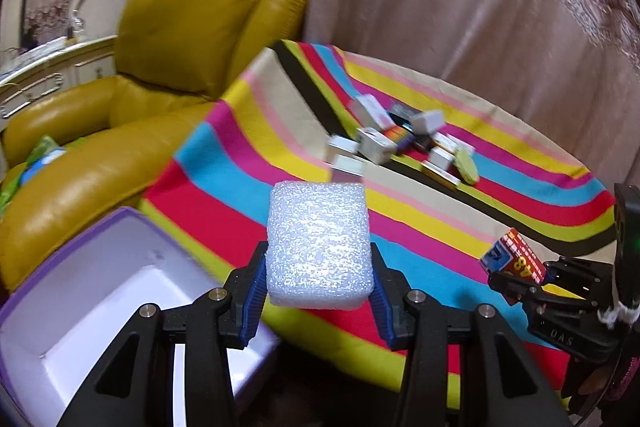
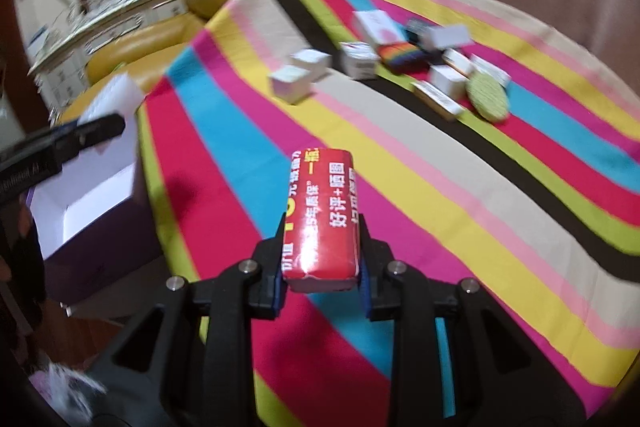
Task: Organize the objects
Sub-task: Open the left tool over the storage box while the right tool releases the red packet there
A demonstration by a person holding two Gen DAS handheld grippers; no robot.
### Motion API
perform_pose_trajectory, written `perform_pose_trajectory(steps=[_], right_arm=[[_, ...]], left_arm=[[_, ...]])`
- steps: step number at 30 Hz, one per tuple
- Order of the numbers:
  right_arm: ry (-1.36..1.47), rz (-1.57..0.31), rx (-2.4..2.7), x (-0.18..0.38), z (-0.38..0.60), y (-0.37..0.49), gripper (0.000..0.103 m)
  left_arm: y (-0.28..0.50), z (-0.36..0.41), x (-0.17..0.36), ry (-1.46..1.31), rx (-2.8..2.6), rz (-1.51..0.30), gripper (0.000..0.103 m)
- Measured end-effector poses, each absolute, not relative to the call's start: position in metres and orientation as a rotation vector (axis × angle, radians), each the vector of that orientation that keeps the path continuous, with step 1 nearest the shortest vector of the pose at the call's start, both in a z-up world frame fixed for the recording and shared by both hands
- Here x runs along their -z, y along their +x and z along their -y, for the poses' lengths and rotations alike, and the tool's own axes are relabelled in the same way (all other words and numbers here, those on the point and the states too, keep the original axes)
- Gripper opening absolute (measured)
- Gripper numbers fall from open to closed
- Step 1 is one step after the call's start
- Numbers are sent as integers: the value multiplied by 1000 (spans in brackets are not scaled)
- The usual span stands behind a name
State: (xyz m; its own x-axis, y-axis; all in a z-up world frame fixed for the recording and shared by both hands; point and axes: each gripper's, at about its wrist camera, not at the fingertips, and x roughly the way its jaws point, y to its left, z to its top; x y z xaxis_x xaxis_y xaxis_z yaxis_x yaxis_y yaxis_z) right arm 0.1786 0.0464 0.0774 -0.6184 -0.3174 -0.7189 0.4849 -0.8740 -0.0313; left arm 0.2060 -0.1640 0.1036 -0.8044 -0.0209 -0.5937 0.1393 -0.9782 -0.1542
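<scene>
You hold two things clear of the striped cloth (image 2: 400,195): your left gripper (image 1: 318,273) is clamped across the short sides of a white foam block (image 1: 318,243), and your right gripper (image 2: 320,247) pinches a red printed carton (image 2: 320,215) by its long flanks, the carton's long axis running straight ahead along the fingers. The open purple-rimmed box (image 1: 80,291) sits off the cloth's near-left edge, down and left of the foam block and just beside the left gripper; the right gripper is well apart from it, so your left hand looks the nearer to drop first. Far across the cloth from the box lies the remaining pile (image 2: 408,67): roughly eight small white cartons, one rainbow-striped item, one dark box and one green round pad, though blur makes that count uncertain.
</scene>
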Motion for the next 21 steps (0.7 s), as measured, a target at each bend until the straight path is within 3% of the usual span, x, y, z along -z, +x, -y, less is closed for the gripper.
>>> perform_pose_trajectory(steps=[6,21], right_arm=[[944,-483,2367,-88,16,193,32],[765,-668,2121,-104,134,230,32]], left_arm=[[237,204,-110,892,2812,-313,46],[319,296,-98,825,2562,-437,46]])
